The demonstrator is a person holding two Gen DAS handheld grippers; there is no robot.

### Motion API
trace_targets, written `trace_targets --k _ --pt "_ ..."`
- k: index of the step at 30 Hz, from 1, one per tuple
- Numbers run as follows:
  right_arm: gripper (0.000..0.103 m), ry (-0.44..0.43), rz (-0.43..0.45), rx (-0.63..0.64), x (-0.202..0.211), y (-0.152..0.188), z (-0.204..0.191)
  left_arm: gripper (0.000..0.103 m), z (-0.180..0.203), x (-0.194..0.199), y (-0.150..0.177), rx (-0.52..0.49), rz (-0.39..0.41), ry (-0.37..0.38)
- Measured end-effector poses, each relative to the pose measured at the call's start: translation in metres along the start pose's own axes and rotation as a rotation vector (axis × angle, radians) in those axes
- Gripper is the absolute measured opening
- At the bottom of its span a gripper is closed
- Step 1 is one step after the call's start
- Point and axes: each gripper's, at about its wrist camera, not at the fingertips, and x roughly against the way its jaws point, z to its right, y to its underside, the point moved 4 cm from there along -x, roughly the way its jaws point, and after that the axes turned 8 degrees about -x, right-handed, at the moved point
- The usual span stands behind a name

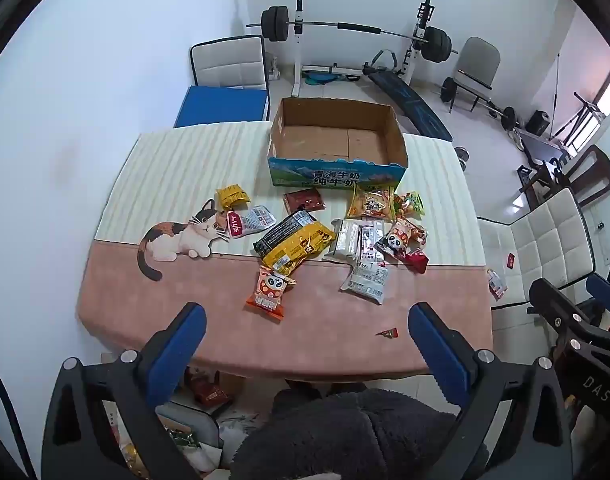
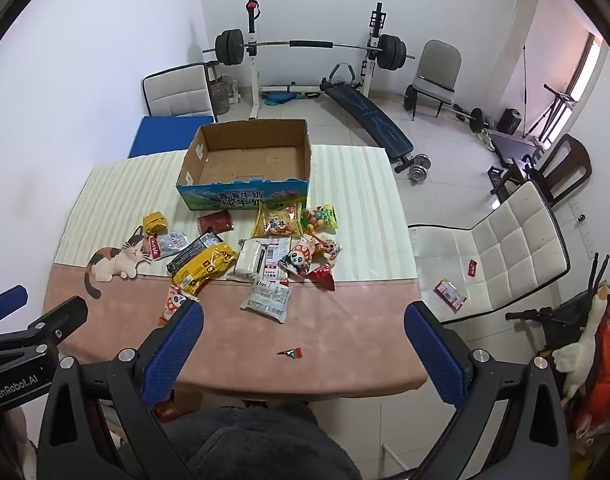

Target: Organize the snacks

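An open, empty cardboard box (image 1: pixel 337 140) (image 2: pixel 249 160) stands at the far side of the table. Several snack packets lie scattered in front of it: a yellow bag (image 1: pixel 299 246) (image 2: pixel 205 264), an orange panda packet (image 1: pixel 269 290) (image 2: pixel 173 304), a white packet (image 1: pixel 367 278) (image 2: pixel 267 296), a candy bag (image 1: pixel 411 204) (image 2: pixel 319 218). A small red wrapper (image 1: pixel 388 333) (image 2: pixel 292 353) lies near the front edge. My left gripper (image 1: pixel 307 332) is open and empty above the near edge. My right gripper (image 2: pixel 305 332) is open and empty there too.
The table has a pink and striped cloth (image 1: pixel 185 168) with a cat print (image 1: pixel 181 236). White chairs stand at the right (image 2: pixel 505 248) and far left (image 2: pixel 177 92). Packets lie on the right chair's seat (image 2: pixel 449 294). Weight equipment (image 2: pixel 309 46) fills the back.
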Motion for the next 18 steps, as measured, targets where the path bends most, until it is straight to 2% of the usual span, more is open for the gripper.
trace_targets --k 10,18 --pt "0.102 0.003 0.01 -0.013 0.005 -0.002 -0.005 0.103 0.0 -0.002 0.001 -0.001 0.009 -0.001" --pt "0.102 -0.011 -0.02 -0.024 -0.006 0.003 0.003 0.103 0.009 -0.002 0.008 0.003 0.001 0.002"
